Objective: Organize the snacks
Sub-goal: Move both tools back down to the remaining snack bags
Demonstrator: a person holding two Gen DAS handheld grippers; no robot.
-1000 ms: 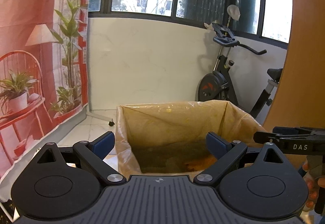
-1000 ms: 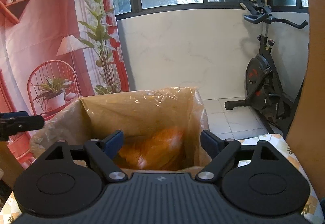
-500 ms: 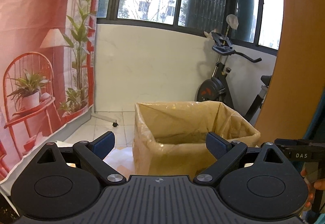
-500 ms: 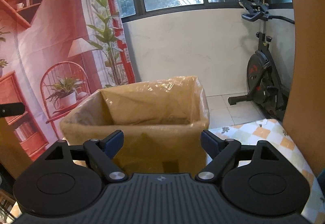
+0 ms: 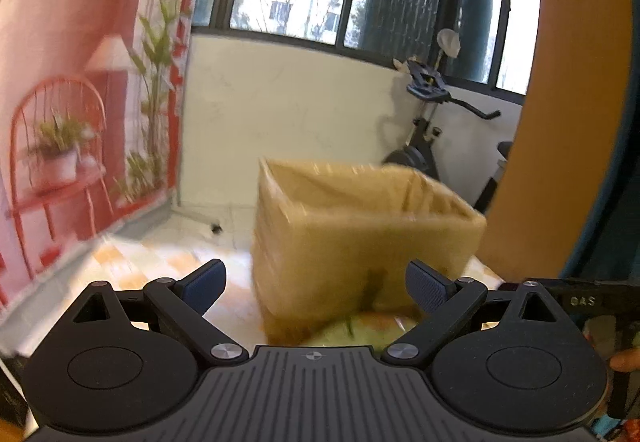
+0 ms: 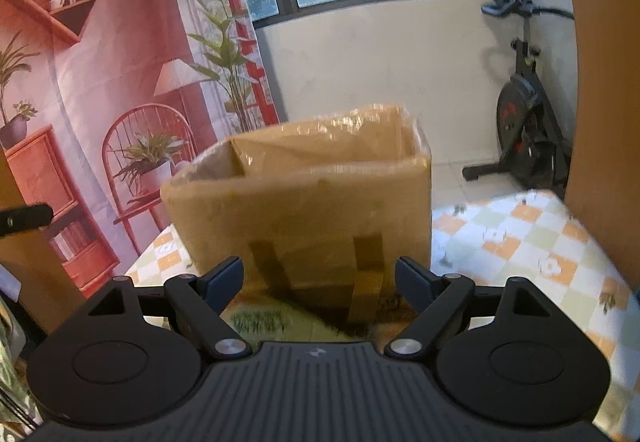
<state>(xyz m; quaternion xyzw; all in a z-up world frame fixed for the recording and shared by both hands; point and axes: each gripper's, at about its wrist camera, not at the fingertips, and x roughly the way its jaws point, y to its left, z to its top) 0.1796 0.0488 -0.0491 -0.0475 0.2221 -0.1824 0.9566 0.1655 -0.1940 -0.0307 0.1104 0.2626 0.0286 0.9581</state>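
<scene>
A brown cardboard box lined with clear plastic stands on a checked tablecloth; its inside is hidden from here. In the right wrist view the same box fills the middle. My left gripper is open and empty, a little short of the box's near wall. A green and orange snack packet lies at the foot of the box just below it. My right gripper is also open and empty in front of the box, above a greenish packet on the cloth.
An exercise bike stands on the floor at the right by a white wall. A red printed backdrop hangs on the left. A curved orange panel rises at the right. The other gripper's body and a hand show at the left view's right edge.
Both grippers have pulled back from over the box: its inside showed before, now only its outer wall shows, and packets on the cloth have come into view. The jaws kept their width.
</scene>
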